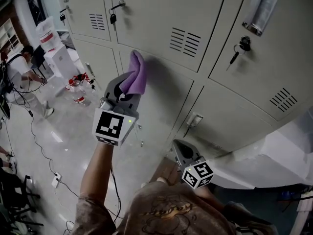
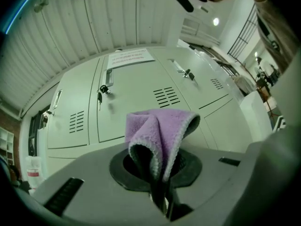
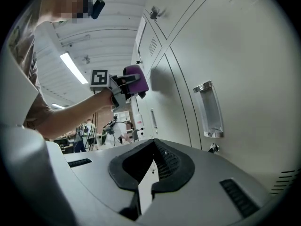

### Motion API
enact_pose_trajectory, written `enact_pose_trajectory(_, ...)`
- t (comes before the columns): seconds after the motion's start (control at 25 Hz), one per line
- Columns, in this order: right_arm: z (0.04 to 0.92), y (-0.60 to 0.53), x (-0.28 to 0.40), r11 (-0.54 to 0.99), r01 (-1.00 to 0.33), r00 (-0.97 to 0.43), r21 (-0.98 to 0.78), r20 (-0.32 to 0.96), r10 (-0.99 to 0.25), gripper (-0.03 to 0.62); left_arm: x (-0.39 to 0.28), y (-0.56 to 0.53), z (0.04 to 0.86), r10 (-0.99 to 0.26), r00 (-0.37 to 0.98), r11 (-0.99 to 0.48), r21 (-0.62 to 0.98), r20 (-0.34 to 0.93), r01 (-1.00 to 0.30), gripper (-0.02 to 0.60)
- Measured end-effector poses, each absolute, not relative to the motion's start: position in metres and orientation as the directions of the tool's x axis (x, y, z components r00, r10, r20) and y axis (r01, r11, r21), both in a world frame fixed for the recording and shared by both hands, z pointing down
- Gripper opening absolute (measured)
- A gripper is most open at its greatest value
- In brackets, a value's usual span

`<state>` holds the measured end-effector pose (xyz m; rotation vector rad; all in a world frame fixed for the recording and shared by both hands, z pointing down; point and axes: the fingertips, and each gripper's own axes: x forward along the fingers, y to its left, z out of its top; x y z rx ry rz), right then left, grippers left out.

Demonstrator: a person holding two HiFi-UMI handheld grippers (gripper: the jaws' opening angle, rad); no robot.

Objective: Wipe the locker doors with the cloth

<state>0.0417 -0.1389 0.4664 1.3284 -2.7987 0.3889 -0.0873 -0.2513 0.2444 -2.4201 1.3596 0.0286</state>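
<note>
Purple fleecy cloth [image 1: 135, 73] is held in the left gripper [image 1: 128, 93], whose jaws are closed on its bunched lower end. In the left gripper view the cloth [image 2: 160, 134] is seen folded double, with a pale stitched hem, rising out of the clamped jaws of the left gripper [image 2: 162, 194].

Orientation, head view: the long axis runs from 6 o'clock at the jaws to about 12 o'clock, and the free rounded end is pointed upward. The cloth is set at the face of a pale grey metal locker door [image 1: 166, 89], at that door's 10 o'clock corner, and a shadow is thrown just beside it at 3 o'clock. Actual contact cannot be confirmed.

The right gripper [image 1: 180, 148] is held lower, at 5 o'clock from the left one and well apart from the cloth. Its jaws [image 3: 146, 182] are drawn together at the tips, a thin pale slit is left below them, and nothing is held between.

Writing: a white paper notice [image 2: 130, 58] is fixed on the lockers at 12 o'clock in the left gripper view, but its print is too small to be read. A black-and-white square marker [image 1: 109, 125] is carried on the left gripper's cube. A key [image 1: 238, 49] is hung from a lock at 2 o'clock.
</note>
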Motion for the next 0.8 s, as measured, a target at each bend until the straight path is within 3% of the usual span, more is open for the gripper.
enact_pose_trajectory(0.4, 0.465, -0.141, 0.050, 0.598, -0.772, -0.629, -0.215, 0.120, -0.768, -0.003, -0.063, -0.265, 0.221, -0.800, 0.572, -0.477, -0.383, -0.184, -0.791, 0.040)
enact_pose_trajectory(0.8, 0.467, -0.147, 0.058, 0.588, -0.779, -0.620, -0.217, 0.125, -0.775, -0.003, -0.054, -0.279, 0.231, -0.786, 0.594, -0.508, -0.367, -0.174, -0.779, 0.040)
